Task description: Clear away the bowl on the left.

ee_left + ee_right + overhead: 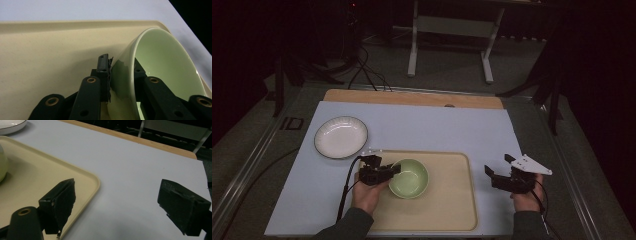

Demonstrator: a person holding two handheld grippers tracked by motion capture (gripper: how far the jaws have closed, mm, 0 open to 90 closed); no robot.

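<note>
Inside the tray [452,210], left tongs [396,169] pinch the green bowl's [411,179] rim; right tongs [496,172] gape empty.

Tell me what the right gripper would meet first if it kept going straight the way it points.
Probably nothing soon: the open right gripper points across bare light blue mat, beside the tray corner. The table's wooden edge lies farther along, though depth is unclear.

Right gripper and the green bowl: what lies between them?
In the high view, between the right gripper and the green bowl lies bare cream tray, then its rim and a strip of pale blue mat. Nothing else.
</note>
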